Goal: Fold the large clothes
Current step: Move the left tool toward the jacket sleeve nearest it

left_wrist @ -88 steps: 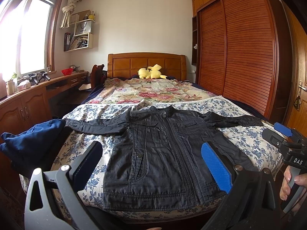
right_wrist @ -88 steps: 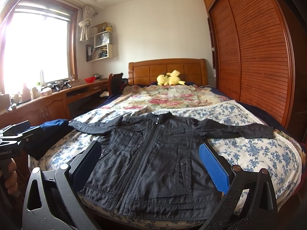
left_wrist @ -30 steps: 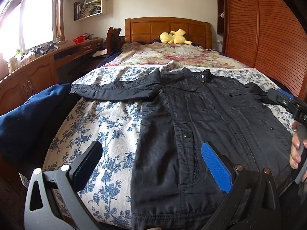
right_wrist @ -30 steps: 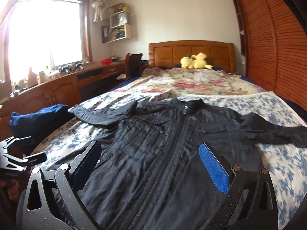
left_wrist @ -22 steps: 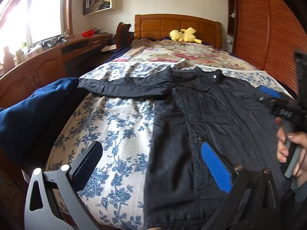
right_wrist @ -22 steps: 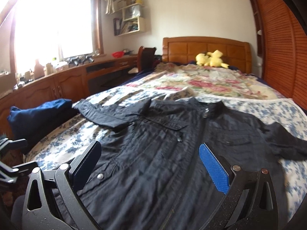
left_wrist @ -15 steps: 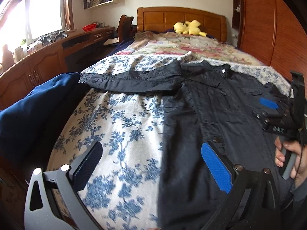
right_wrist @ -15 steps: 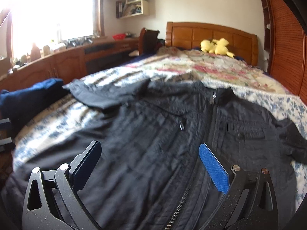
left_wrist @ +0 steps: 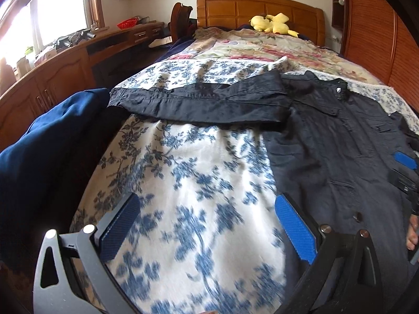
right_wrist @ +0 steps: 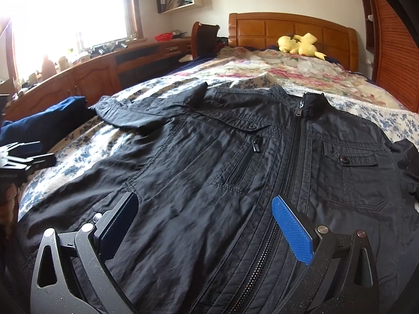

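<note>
Lying flat on the blue-flowered bedspread [left_wrist: 188, 172], the black jacket [right_wrist: 235, 172] is filling the near bed; both claws, left gripper [left_wrist: 207, 225] and right gripper [right_wrist: 204, 222], are hovering released, wooden headboard [right_wrist: 290, 30] far.

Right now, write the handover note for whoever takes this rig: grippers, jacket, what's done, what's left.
Left gripper: open, holding nothing, low over the bedspread just off the jacket's side edge.
Right gripper: open, holding nothing, low over the jacket front, near the zip.
Jacket: flat on the bed, front up, zipped, one sleeve stretched out sideways towards the blue garment; the other sleeve's end is out of view.
Done: jacket spread out.
Left: every fold, probably starting with the sleeves.
</note>
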Demonstrator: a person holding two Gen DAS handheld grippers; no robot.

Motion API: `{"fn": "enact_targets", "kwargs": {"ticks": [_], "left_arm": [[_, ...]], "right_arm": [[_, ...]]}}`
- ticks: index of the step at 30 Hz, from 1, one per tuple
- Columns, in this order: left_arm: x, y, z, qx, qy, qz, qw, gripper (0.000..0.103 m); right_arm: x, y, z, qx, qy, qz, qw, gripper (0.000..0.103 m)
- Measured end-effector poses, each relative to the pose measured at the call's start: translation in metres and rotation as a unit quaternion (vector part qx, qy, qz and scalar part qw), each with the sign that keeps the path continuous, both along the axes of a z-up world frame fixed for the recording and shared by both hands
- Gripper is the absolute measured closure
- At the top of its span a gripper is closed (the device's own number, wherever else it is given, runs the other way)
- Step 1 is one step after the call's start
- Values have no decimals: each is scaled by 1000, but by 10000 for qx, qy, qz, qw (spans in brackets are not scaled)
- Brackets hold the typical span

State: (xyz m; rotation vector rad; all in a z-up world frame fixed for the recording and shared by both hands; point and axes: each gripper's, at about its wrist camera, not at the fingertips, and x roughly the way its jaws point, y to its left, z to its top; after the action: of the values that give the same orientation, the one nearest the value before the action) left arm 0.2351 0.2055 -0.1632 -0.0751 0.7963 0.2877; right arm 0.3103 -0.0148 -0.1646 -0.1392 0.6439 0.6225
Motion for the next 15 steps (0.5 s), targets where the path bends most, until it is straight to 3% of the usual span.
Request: {"fn": "enact_targets", "kwargs": {"ticks": [12,15], "left_arm": [[75,38,-4,146,102,-33,9998,0],[97,50,-8,-120,146,10,9998,0]], "right_arm": [[1,2,-2,-17,-13,-1,10000,0],[1,2,-2,-18,-20,-1,10000,0]]}}
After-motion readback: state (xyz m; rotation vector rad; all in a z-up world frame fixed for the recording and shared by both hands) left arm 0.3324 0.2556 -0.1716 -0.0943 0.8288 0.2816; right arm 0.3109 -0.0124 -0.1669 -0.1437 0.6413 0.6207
